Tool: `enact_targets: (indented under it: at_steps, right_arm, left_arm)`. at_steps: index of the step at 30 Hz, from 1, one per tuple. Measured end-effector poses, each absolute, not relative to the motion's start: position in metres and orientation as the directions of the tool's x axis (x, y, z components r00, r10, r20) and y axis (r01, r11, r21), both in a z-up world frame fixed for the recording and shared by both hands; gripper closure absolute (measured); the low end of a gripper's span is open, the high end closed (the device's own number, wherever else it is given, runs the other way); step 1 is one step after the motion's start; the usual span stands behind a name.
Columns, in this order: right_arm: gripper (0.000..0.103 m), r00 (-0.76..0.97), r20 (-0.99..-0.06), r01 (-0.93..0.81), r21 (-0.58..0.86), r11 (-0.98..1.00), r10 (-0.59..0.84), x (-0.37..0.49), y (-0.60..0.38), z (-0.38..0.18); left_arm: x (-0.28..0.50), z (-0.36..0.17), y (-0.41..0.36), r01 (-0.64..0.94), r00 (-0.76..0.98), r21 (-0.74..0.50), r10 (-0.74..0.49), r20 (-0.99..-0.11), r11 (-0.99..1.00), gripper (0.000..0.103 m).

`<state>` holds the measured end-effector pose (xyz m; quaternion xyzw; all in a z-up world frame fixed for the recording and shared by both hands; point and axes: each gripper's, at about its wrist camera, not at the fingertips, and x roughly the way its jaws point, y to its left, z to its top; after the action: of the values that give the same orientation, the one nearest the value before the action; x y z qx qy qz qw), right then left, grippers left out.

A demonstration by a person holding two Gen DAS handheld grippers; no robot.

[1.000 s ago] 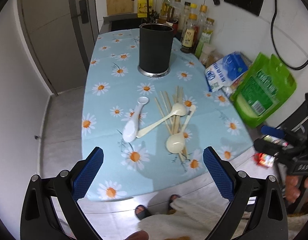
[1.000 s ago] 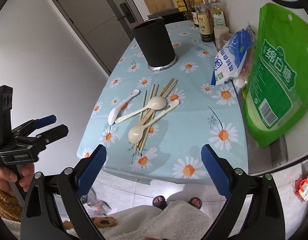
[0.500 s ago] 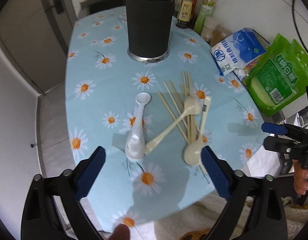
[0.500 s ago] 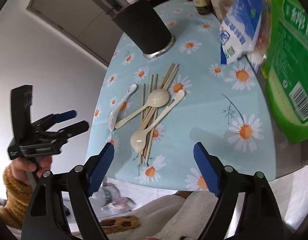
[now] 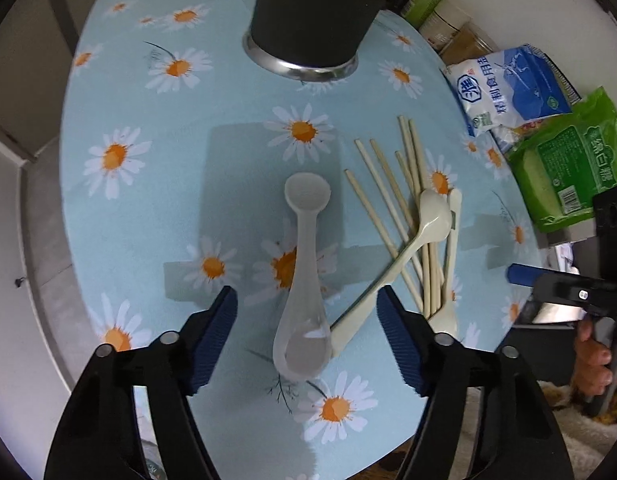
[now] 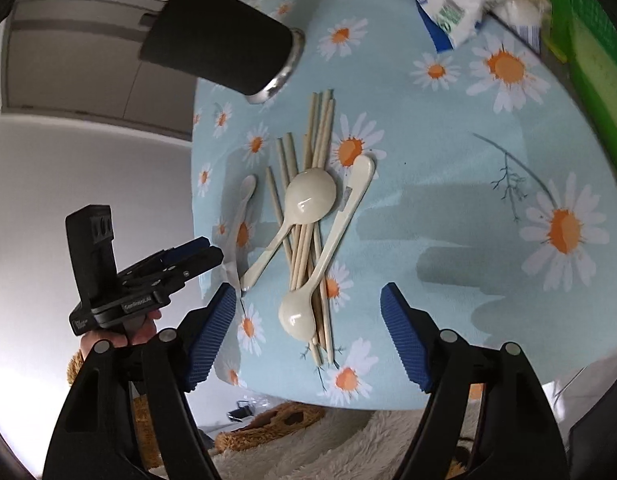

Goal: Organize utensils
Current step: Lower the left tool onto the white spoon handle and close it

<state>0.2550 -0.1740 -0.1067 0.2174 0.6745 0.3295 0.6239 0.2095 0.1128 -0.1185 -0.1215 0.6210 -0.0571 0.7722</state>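
Both hand-held grippers dropped closer, tilted down; left closing astride white spoon, untouched.

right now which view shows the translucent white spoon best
The left wrist view: the translucent white spoon lies whole and centred on the tablecloth. In the right wrist view it sits small at the cloth's left edge, its bowl end hidden behind the left gripper.

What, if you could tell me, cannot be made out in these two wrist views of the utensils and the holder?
- Black holder: its mouth is cut off by the top edge in the left view and faces away in the right; contents unseen.
- Chopsticks: crossed by two cream spoons; count unclear.
- Bottles: cut by the edge, labels unreadable.
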Motion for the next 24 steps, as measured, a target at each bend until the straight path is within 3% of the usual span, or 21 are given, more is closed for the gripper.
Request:
enact_targets:
  at_steps: [8, 15, 17, 24]
  right_arm:
    - [0.051, -0.140, -0.729, -0.033, 0.680, 0.733, 0.670, 0.259, -0.162, -0.122]
    - [0.058, -0.163, -0.752, -0.001, 0.647, 0.763, 0.638, 0.267, -0.146, -0.131]
    - [0.061, -0.174, -0.752, 0.016, 0.643, 0.765, 0.636, 0.268, -0.141, -0.135]
    - [0.069, -0.181, -0.761, 0.063, 0.623, 0.780, 0.623, 0.266, -0.136, -0.140]
  left_arm:
    - [0.227, -0.133, 0.098, 0.038, 0.147, -0.244, -0.247, -0.958, 0.969, 0.059]
    - [0.232, -0.141, 0.094, 0.056, 0.121, -0.227, -0.232, -0.965, 0.972, 0.074]
    - [0.231, -0.141, 0.097, 0.049, 0.122, -0.224, -0.229, -0.966, 0.973, 0.084]
    - [0.229, -0.139, 0.108, 0.033, 0.136, -0.258, -0.261, -0.956, 0.965, 0.085]
